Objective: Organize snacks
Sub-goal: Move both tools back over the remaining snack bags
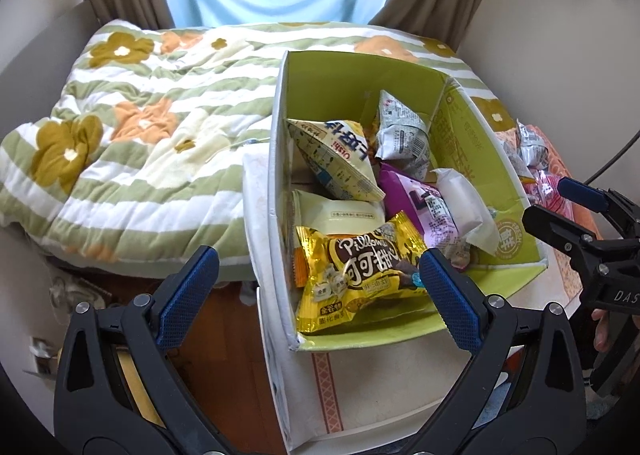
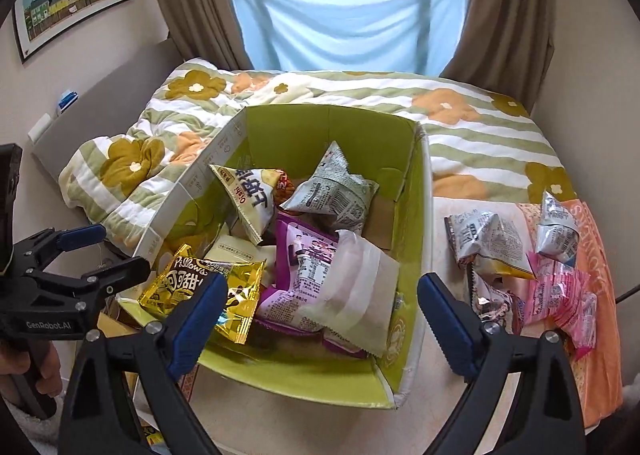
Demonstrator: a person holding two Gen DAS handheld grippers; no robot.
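A green cardboard box (image 2: 424, 215) stands on a low table and holds several snack packets. Among them are a gold Pillows packet (image 2: 200, 287), a purple packet (image 2: 304, 255), a white packet (image 2: 360, 287), a silver one (image 2: 332, 191) and a yellow-white chips bag (image 2: 252, 195). My right gripper (image 2: 324, 319) hangs open above the box's near end, with nothing pressed between its pads. My left gripper (image 1: 320, 295) is open too, over the box's near corner and the gold packet (image 1: 360, 271). Loose silver packets (image 2: 492, 247) and pink packets (image 2: 560, 295) lie to the right of the box.
A bed with a flowered green-striped quilt (image 2: 480, 135) runs behind the table. Curtains and a window with a blue cloth (image 2: 344, 19) stand beyond it. An orange cloth (image 2: 596, 335) covers the table's right edge. Wooden floor (image 1: 224, 335) shows on the left.
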